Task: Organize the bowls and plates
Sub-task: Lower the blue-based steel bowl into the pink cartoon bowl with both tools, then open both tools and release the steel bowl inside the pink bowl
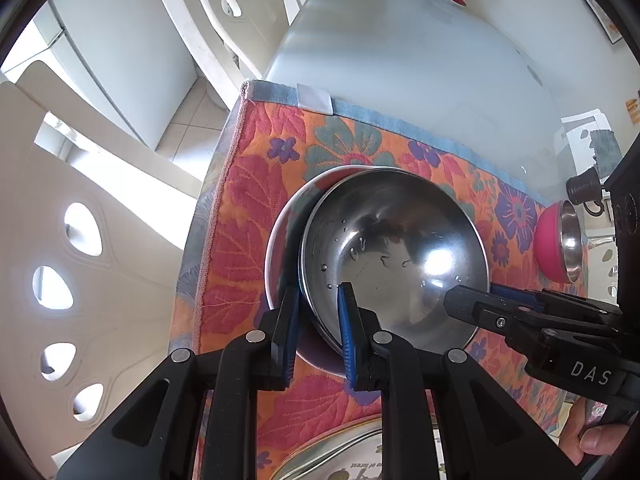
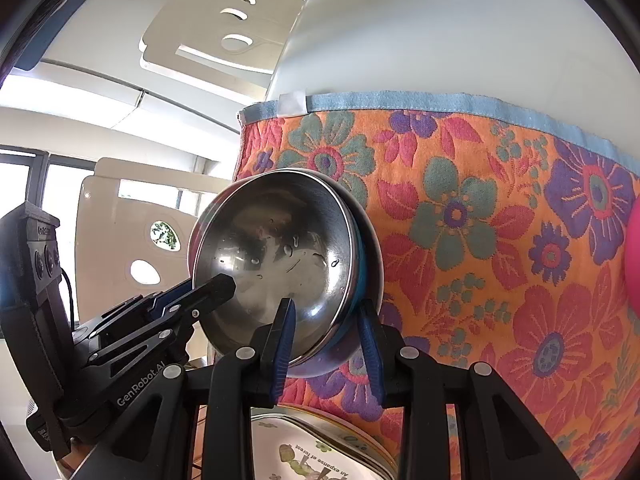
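the steel bowl [image 1: 394,256] sits tilted inside a second bowl [image 1: 286,236] in the middle of the left wrist frame, over the flowered cloth [image 1: 256,184]. water drops cling to its inside. the left gripper [image 1: 318,332] has its blue pads either side of the near rim of the pair, one finger outside and one inside, close against the metal; it looks like a pinch on the stacked rims, though i cannot see whether the outer pad presses the steel bowl or only the bowl under it. the right gripper [image 2: 326,340] straddles the opposite rim in the right wrist frame, its fingers a little wider, with a gap showing on the outer side, so i cannot tell if it truly grips.

a pink bowl [image 1: 558,238] stands on its side at the right edge of the left wrist frame, well apart. a printed plate [image 2: 320,448] lies at the bottom of the right wrist frame, just below the grippers.

my guess is the nesting step is in hand: the steel bowl is being seated into the other. next it needs levelling so the rims sit even, then both grippers letting go cleanly, and the pink bowl fetched.
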`<act>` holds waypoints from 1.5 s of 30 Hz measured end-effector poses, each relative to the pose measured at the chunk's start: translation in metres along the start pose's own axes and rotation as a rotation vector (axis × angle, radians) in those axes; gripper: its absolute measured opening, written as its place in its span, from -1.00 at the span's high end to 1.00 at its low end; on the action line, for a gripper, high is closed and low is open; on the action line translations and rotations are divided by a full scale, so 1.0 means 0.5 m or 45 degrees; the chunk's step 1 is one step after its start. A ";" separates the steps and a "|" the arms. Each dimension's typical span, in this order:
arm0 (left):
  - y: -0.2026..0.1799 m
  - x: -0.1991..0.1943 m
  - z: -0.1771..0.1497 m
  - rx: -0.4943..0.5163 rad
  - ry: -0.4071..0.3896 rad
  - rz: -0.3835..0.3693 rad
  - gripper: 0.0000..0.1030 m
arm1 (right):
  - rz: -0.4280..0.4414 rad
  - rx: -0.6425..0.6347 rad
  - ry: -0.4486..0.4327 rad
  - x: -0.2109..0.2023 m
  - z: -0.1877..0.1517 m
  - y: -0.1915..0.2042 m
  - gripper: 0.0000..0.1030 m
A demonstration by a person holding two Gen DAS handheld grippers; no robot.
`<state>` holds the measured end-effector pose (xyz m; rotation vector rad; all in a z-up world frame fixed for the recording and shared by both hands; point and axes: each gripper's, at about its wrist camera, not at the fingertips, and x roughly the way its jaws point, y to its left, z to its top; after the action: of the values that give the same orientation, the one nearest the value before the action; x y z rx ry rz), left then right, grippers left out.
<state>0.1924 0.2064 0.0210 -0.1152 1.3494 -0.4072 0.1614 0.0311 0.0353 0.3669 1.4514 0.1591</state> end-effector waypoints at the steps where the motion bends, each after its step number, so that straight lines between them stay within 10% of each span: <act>1: 0.001 0.000 0.000 -0.001 -0.001 -0.001 0.69 | 0.000 0.000 -0.001 0.000 0.000 0.001 0.40; 33: -0.024 -0.033 -0.035 -0.002 0.047 -0.016 0.55 | -0.023 0.017 0.002 0.000 -0.059 0.038 0.27; 37: -0.036 -0.052 -0.032 -0.032 0.049 -0.018 0.44 | 0.004 0.061 -0.034 -0.031 -0.072 0.015 -0.03; 45: -0.111 -0.060 -0.063 -0.057 0.025 0.088 0.32 | 0.108 0.097 -0.057 -0.085 -0.102 -0.066 -0.05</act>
<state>0.1452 0.1705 0.0587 -0.1016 1.3780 -0.3209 0.1023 -0.0058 0.0602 0.4917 1.4014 0.1629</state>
